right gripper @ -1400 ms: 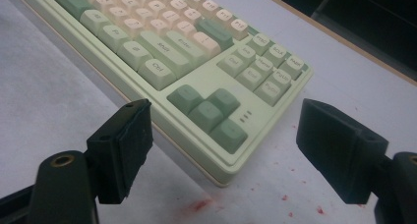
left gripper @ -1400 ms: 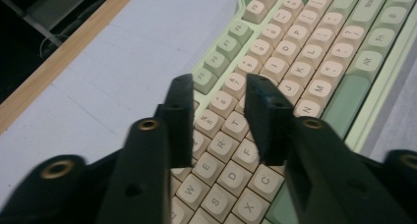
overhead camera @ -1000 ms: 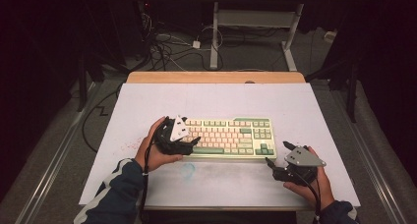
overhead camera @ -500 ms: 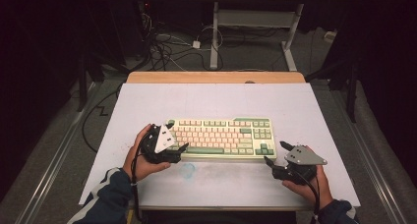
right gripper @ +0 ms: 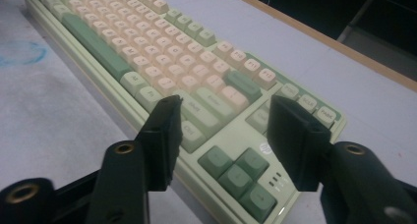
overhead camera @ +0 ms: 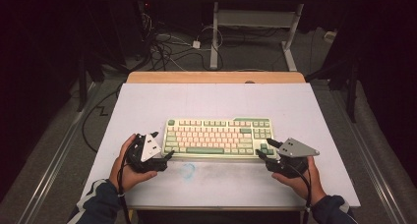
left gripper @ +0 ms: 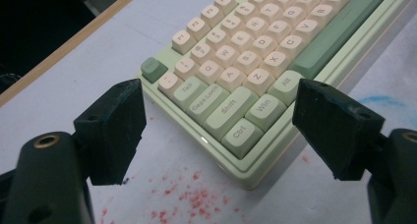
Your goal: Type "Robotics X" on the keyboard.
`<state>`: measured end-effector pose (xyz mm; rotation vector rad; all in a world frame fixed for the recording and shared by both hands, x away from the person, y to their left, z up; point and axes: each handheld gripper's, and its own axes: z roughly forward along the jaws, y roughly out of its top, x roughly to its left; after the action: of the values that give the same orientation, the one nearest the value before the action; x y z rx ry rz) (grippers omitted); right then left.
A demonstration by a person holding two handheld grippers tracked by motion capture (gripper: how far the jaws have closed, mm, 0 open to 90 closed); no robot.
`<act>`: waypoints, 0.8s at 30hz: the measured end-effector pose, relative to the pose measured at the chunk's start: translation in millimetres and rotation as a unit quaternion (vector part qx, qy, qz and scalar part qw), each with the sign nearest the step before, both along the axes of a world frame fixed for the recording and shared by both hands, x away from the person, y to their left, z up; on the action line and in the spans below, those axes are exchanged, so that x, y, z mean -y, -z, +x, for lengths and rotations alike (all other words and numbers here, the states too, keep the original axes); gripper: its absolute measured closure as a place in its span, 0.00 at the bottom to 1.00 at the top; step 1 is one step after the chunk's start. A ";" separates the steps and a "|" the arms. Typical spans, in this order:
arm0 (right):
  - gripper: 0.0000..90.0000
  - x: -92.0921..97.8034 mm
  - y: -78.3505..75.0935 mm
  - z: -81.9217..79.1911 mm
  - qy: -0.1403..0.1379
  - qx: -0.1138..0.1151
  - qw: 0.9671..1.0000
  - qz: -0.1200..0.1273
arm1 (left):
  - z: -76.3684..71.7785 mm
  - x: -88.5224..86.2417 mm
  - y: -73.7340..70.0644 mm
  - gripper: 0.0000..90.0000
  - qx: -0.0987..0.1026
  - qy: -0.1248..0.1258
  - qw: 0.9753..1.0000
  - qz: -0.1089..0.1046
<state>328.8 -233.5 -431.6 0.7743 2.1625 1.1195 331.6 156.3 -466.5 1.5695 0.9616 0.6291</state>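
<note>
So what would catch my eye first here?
Probably the green and cream keyboard in the middle of the pale table. A hand-held black tool sits at each end: the left tool by its left edge, the right tool at its right corner, both with jaws apart. Red specks and a blue smudge mark the tabletop.

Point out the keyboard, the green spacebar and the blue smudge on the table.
keyboard (overhead camera: 219, 138), high view, middle of the key field.
green spacebar (overhead camera: 205, 151), high view, middle of the bar.
blue smudge (overhead camera: 187, 171), high view, centre of the mark.
</note>
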 end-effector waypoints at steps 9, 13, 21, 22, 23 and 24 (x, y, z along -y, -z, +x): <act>0.89 -22.3 -14.1 15.1 -0.034 -0.019 0.999 0.004 | -6.4 -8.9 6.2 0.21 -0.010 -0.009 1.000 0.007; 1.00 -40.6 -15.9 25.8 -0.053 -0.034 0.998 -0.006 | -4.7 -9.4 5.7 0.21 -0.012 -0.011 1.000 0.000; 1.00 -81.9 -15.4 47.6 -0.086 -0.052 0.994 -0.033 | -3.9 -8.3 7.2 0.21 -0.021 -0.007 1.000 0.005; 1.00 -86.8 -15.2 51.2 -0.089 -0.055 0.994 -0.035 | -4.0 -8.6 7.9 0.21 -0.022 -0.008 1.000 0.006; 1.00 -91.6 -14.8 54.3 -0.091 -0.057 0.993 -0.039 | -4.2 -8.3 8.9 0.21 -0.023 -0.010 1.000 0.002; 1.00 -96.1 -14.4 57.7 -0.095 -0.057 0.993 -0.044 | -5.1 -9.5 9.9 0.21 -0.026 -0.010 1.000 0.008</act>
<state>386.5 -137.4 -417.2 0.6158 2.4054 1.0875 326.4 165.8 -476.5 1.5993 1.0151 0.6143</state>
